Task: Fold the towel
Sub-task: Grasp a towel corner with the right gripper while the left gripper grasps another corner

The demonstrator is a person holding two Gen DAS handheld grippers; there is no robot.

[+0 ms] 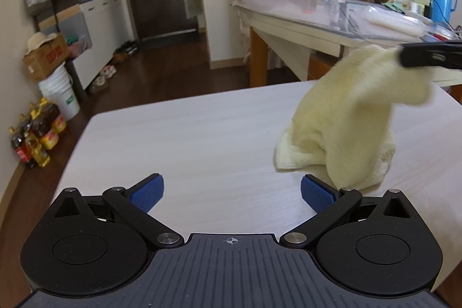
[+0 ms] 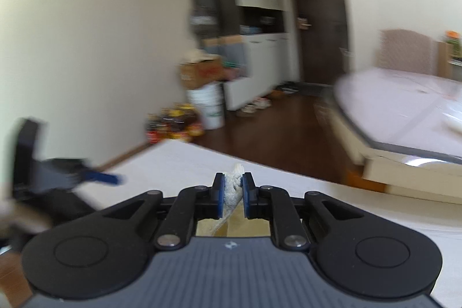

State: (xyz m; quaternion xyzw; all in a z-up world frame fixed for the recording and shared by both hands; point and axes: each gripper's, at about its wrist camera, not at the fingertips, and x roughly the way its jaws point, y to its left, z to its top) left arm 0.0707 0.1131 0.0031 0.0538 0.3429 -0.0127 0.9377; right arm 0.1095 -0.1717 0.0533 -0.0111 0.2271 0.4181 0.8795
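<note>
Your right hand-held gripper (image 2: 233,191) pinches a corner of the pale yellow towel (image 1: 340,129), lifting it off the desk (image 1: 187,140) while its lower folds rest there; your left hand-held gripper (image 1: 232,194) hovers spread wide, empty. The right view is motion-blurred.

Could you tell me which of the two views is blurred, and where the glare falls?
Left wrist view: mostly sharp; only the lifted towel and right gripper smear, and glare lies on the far table's cover. Right wrist view: motion-blurred throughout, left gripper streaked, the pinched towel tip between its pads fairly crisp.
</note>
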